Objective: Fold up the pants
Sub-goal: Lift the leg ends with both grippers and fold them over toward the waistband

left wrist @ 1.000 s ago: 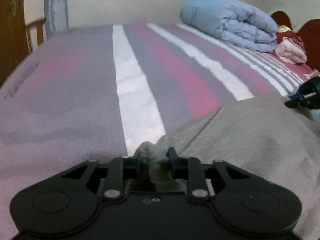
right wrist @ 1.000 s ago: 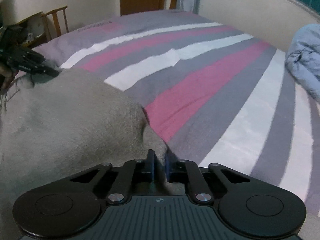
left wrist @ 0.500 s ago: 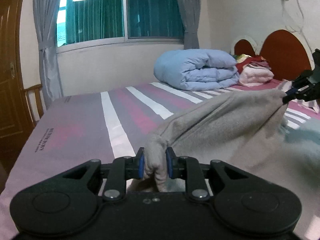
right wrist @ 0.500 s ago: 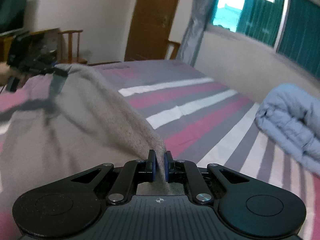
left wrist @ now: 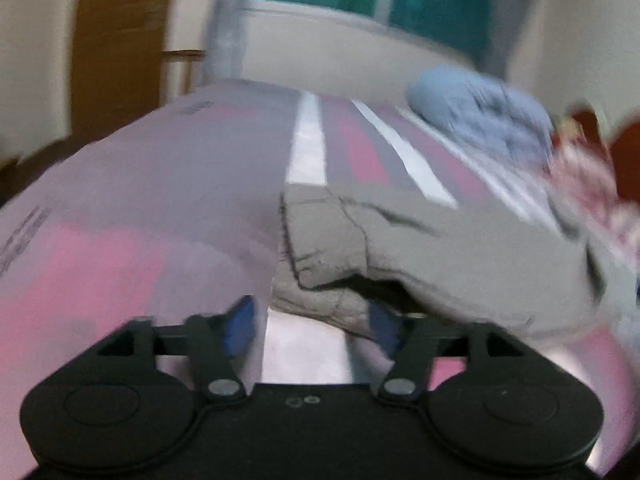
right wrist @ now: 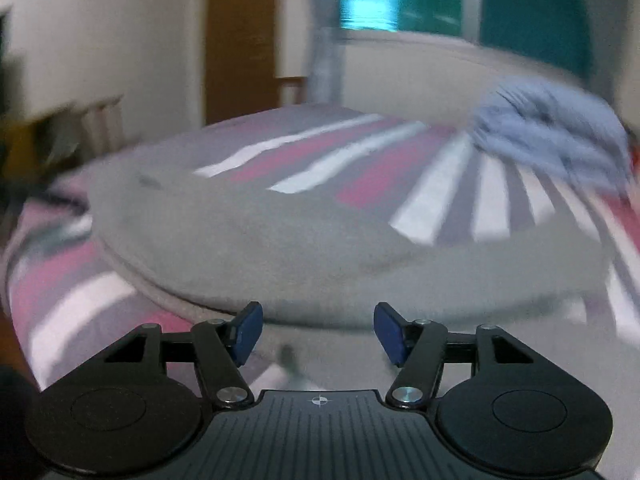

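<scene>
Item one, my left claw (left wrist: 312, 322): jaws parting, blue pads wide apart. A folded edge of the grey pants (left wrist: 420, 248) lies just ahead of it and reaches in beside the right-hand pad; whether cloth and pad touch I cannot tell through the blur. Nothing is pinched.

Item two, my right claw (right wrist: 318, 330): jaws likewise parting, pads wide, nothing gripped. The grey pants (right wrist: 280, 248) spread directly in front of the fingertips as a broad, low, folded mass, and some grey cloth shows below and between the pads.

Item three, the bed (left wrist: 140, 200): striped cover in pink, grey and white, carrying the pants and stretching away beyond both claws.

Item four, a pale blue bundled duvet (right wrist: 552, 140): ahead and to the right of each claw, at the far side of the bed, well apart from the pants.

Item five, room beyond the bed: a brown wooden door (right wrist: 240, 36) ahead and left, a window with teal curtains (right wrist: 532, 8) ahead and right. Both views are smeared.
</scene>
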The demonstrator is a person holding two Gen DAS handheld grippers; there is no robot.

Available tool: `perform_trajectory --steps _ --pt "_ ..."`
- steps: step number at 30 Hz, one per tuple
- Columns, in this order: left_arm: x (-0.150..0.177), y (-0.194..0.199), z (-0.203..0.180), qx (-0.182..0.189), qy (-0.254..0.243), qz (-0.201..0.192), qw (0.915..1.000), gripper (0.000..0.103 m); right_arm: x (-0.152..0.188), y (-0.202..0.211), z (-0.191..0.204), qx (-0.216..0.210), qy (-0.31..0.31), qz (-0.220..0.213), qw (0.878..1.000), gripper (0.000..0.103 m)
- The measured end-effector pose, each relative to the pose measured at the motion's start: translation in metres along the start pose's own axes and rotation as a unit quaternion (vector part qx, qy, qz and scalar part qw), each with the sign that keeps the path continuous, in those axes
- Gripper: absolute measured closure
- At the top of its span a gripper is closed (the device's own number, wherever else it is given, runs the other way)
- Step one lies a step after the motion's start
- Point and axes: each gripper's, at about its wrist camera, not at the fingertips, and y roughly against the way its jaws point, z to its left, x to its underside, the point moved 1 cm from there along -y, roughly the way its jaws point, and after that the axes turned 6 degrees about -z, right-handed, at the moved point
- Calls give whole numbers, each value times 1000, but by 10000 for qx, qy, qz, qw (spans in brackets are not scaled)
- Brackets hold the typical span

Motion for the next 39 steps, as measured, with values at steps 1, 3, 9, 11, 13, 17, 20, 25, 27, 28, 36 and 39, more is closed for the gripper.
perform_trajectory --steps 1,3,9,11,13,17,20,25,27,28,36,39 --pt "0 6 -1 47 252 -88 9996 42 0 4 -2 10 -300 -63 9995 42" --pt "-3 8 -4 301 834 -142 9960 43 -2 6 -4 107 -797 -165 9966 42" --pt "-10 -29 11 874 2287 227 9693 57 -15 -17 -8 -33 -1831 -123 9830 42" --pt "-13 -44 14 956 2560 277 9615 59 -18 -21 -21 -53 -2100 -71 9777 42" --pt "-6 -51 17 1023 2770 336 9548 59 -21 -27 -27 -52 -2321 15 9727 42" --pt "4 -67 23 1026 3044 562 9453 63 -18 -55 -33 112 -2584 401 9651 42" --pt "9 -67 25 919 3110 539 9444 82 -11 -67 -38 164 -2828 552 9575 43" --pt "-12 -57 21 980 2573 1 9613 91 -12 -61 -44 160 -2898 338 9563 90" --pt "-29 -41 18 1167 2315 -471 9647 91 -26 -38 -37 -3 -2612 -239 9650 90" --pt "-34 -35 18 1259 2264 -608 9639 91 -30 -26 -34 -68 -2527 -454 9665 90" --pt "25 -56 22 727 1550 469 9841 91 37 -37 -41 28 -2844 321 9582 90" --pt "28 -51 19 698 1628 433 9832 91 37 -28 -40 97 -2686 300 9627 90"
